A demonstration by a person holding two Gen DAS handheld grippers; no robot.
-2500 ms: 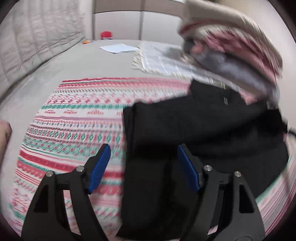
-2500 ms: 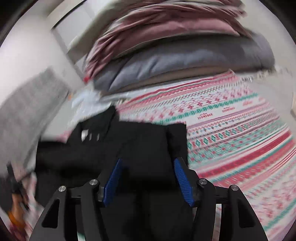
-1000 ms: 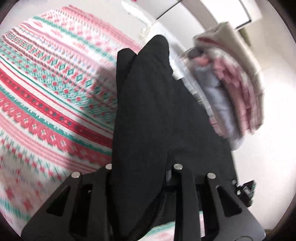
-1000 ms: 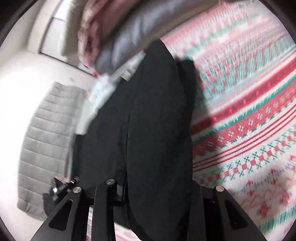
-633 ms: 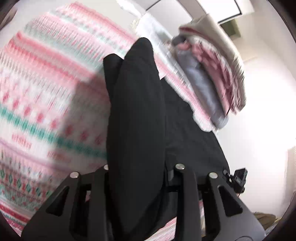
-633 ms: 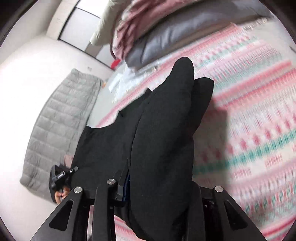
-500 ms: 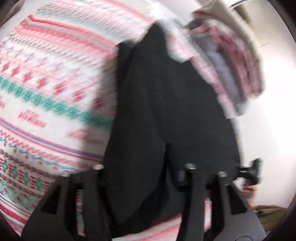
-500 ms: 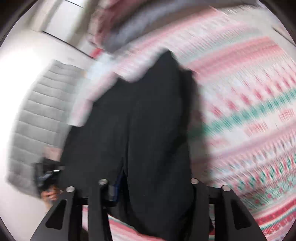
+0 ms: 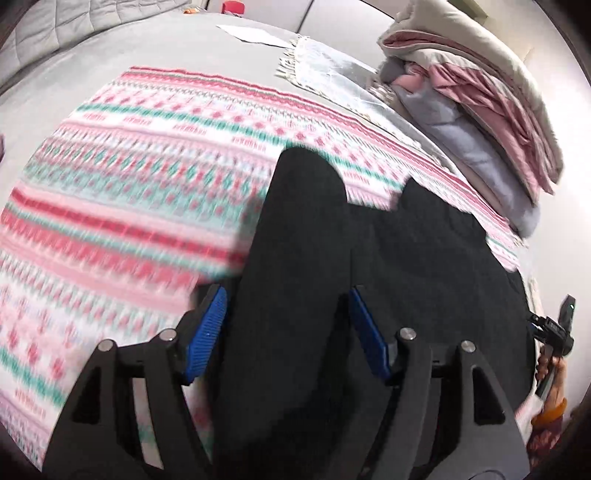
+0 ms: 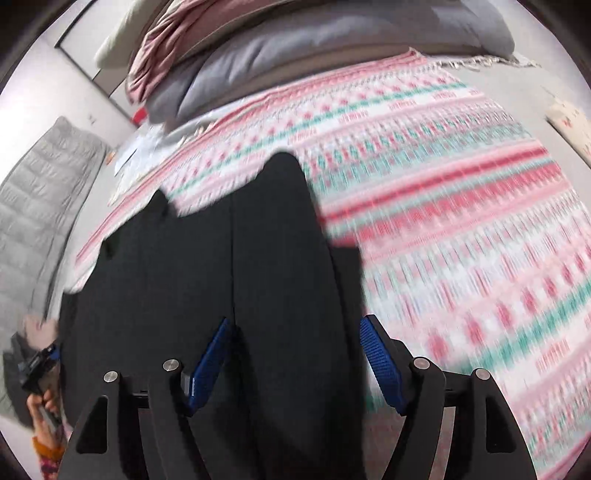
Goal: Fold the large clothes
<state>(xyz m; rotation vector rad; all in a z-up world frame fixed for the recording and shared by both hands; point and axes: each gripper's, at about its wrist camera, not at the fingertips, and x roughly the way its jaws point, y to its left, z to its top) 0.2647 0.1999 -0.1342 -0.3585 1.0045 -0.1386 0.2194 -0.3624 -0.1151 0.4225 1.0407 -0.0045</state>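
A large black garment (image 9: 417, 258) lies on a pink, white and green patterned blanket (image 9: 129, 184). In the left wrist view a folded black strip runs forward between the fingers of my left gripper (image 9: 286, 328), which is open, its blue pads (image 9: 207, 328) apart from the cloth. In the right wrist view the same garment (image 10: 184, 266) lies on the blanket (image 10: 461, 221). My right gripper (image 10: 295, 358) is open too, with a black fold lying between its blue pads (image 10: 380, 365).
A pile of folded grey, pink and cream bedding (image 9: 480, 96) sits at the blanket's far side, also in the right wrist view (image 10: 295, 48). A grey quilted mat (image 10: 33, 206) lies to the left. A white fringed cloth (image 9: 325, 70) and paper (image 9: 255, 35) lie beyond.
Both grippers were shut on the black garment and holding it raised; now both have opened and the garment has dropped onto the blanket, folded over.
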